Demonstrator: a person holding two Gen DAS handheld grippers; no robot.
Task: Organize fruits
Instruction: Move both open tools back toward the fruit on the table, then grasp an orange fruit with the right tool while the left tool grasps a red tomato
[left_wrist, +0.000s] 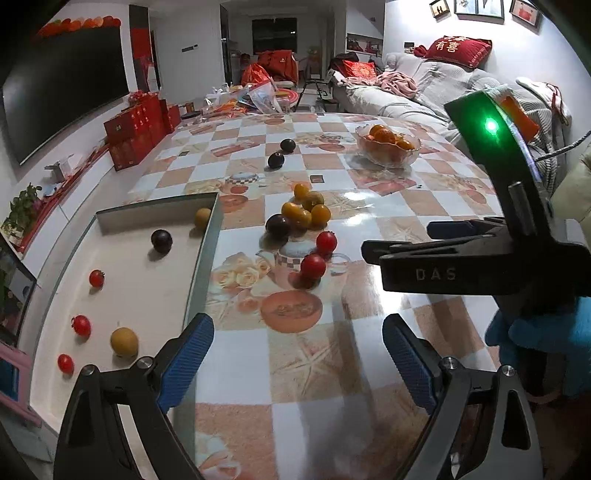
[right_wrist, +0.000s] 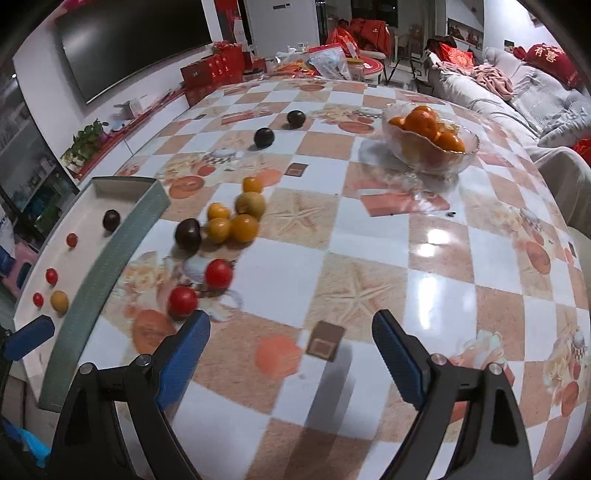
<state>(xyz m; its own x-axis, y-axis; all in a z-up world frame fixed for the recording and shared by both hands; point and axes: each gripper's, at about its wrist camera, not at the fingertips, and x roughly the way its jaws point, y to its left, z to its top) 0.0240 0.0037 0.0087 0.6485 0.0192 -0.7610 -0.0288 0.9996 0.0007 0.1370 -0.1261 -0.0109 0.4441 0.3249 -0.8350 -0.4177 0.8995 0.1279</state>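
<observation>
From the left wrist camera, the left gripper (left_wrist: 297, 354) hangs wide apart and empty over the checkered table (left_wrist: 369, 229), its blue fingers (left_wrist: 188, 354) framing bare tablecloth. To the left lies a shallow white tray (left_wrist: 207, 251) with grey-green walls, holding three small red cherry tomatoes (left_wrist: 81, 325), one dark purple fruit (left_wrist: 161, 240) and two yellow fruits (left_wrist: 124, 342), one of them against the tray's far right wall. On the table just right of the tray sits a cluster of round yellow-orange fruits (left_wrist: 306, 208) touching one another, with a dark plum-coloured fruit (left_wrist: 278, 226) at its near left edge, and two glossy red tomatoes (left_wrist: 313, 266) a little nearer. Two more dark fruits (left_wrist: 276, 160) lie farther back, well apart from the cluster. A glass bowl (left_wrist: 388, 157) of oranges stands to the far right. The right gripper (left_wrist: 399, 245) shows from the side, and whether it is wide or narrow cannot be told from here. From the right wrist camera, the right gripper (right_wrist: 291, 350) is spread wide and empty above the table (right_wrist: 369, 258), the nearest red tomato (right_wrist: 182, 300) just beyond its left finger (right_wrist: 184, 350). The tray (right_wrist: 110, 254) runs along the left edge.
</observation>
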